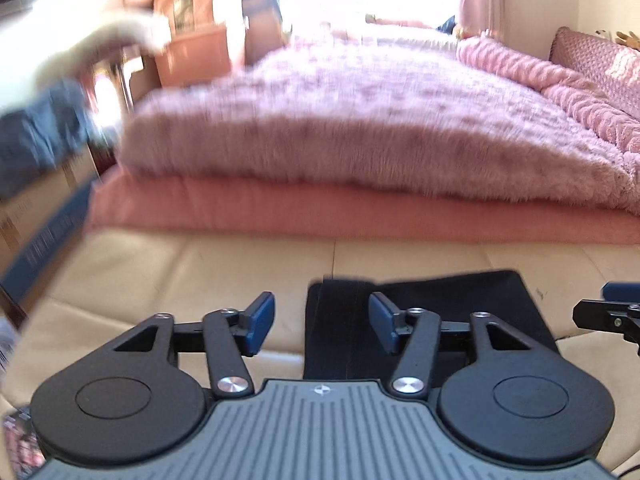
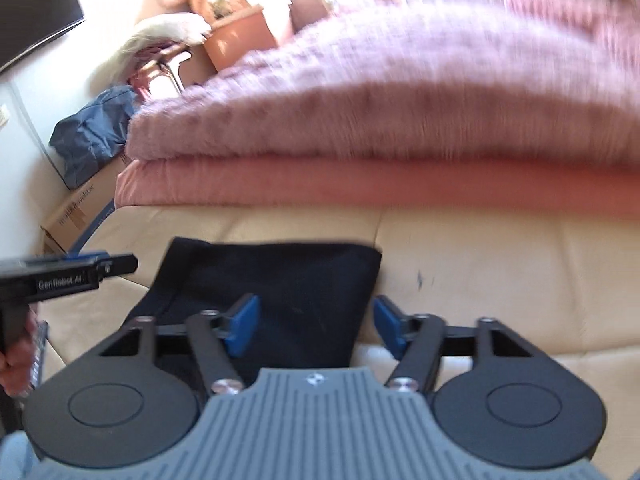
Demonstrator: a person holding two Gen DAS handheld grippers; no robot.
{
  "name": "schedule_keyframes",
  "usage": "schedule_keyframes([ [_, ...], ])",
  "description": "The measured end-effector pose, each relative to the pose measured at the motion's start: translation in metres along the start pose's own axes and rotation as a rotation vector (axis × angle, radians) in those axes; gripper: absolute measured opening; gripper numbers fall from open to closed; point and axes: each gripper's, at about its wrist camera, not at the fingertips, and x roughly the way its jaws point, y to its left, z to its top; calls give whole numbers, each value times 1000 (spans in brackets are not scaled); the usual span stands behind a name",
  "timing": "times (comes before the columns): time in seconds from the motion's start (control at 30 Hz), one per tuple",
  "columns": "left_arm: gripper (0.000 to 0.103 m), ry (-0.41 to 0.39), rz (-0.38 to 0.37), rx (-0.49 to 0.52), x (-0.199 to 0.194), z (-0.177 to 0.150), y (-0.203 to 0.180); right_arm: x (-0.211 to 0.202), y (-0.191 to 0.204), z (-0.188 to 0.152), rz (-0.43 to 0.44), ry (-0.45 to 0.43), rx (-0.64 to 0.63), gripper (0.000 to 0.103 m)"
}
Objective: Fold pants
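Left wrist view: left gripper spread wide, empty, above left edge of folded black pants lying flat on cream couch.
Right wrist view: right gripper spread, empty; pants long axis sideways, bare cushion rightward; pink blanket behind.

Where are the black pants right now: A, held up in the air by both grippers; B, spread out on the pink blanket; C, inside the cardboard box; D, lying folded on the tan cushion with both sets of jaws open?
D: the pants lie flat as a folded dark rectangle on the cushion, in front of the blanket, and the left gripper and right gripper stand open, holding nothing.
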Motion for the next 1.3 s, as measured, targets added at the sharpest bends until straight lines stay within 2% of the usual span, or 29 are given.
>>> schedule_keyframes([
  [0.07,77,-55,13,16,-19,0,-7,-21,13,-1,-26,-54,-46,79],
  [0.17,88,-93,20,38,-45,-3,-14,-48,30,-7,-42,-111,-83,81],
  [0.33,89,-95,62,32,-74,-19,-19,-82,56,-27,-105,-143,-124,82],
  [0.57,89,2,59,-33,-90,-46,-13,-100,75,-60,-105,-74,-85,82],
  [0.77,89,58,59,-17,-99,-59,-19,-109,80,-74,-113,-37,-92,82],
  [0.93,89,78,45,-8,-104,-64,-26,-109,78,-82,-110,18,-69,82],
  [1.3,89,56,43,-2,-115,-65,-29,-121,79,-83,-117,15,-74,82],
])
